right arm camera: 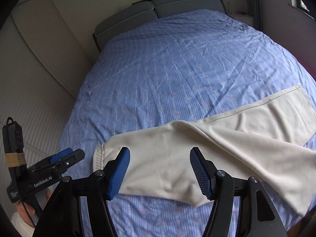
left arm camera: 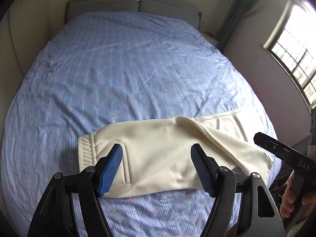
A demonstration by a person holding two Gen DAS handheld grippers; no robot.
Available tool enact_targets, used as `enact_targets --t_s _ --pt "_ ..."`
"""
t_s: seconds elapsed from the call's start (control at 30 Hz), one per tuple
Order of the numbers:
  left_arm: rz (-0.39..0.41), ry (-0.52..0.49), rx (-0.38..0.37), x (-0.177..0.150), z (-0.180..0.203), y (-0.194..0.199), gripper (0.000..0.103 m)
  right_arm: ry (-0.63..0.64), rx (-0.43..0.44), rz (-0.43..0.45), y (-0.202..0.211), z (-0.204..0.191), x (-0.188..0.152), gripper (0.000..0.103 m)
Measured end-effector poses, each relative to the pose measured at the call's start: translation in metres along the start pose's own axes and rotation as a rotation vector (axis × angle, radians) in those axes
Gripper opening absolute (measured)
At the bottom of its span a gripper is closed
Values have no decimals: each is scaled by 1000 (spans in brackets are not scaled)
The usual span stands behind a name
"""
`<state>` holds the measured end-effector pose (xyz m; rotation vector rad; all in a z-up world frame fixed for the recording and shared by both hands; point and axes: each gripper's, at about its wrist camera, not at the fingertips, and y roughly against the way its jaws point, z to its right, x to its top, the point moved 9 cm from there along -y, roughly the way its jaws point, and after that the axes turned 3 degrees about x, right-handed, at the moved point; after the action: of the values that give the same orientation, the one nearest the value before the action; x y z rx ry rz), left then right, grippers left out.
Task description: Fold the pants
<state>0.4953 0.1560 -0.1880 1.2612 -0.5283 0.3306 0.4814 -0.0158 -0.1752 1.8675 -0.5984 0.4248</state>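
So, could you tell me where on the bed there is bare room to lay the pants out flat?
The bed sheet lies bare from the headboard down to the far edge of the cream pants. A narrow strip of sheet also shows in front of the pants. It is crowded at the near edge, where the left gripper and right gripper hover open.
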Motion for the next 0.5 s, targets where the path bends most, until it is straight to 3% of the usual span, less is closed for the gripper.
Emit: enact_targets --t_s 0.17,0.3,0.5 --pt "44 -88 -126 -15 59 42 73 -61 -65 102 75 25 -21 68" --pt "47 -143 -177 -33 108 58 76 -113 -124 158 130 56 -46 68" --pt "-45 -159 -241 -65 184 49 76 -211 -199 194 184 127 -77 68"
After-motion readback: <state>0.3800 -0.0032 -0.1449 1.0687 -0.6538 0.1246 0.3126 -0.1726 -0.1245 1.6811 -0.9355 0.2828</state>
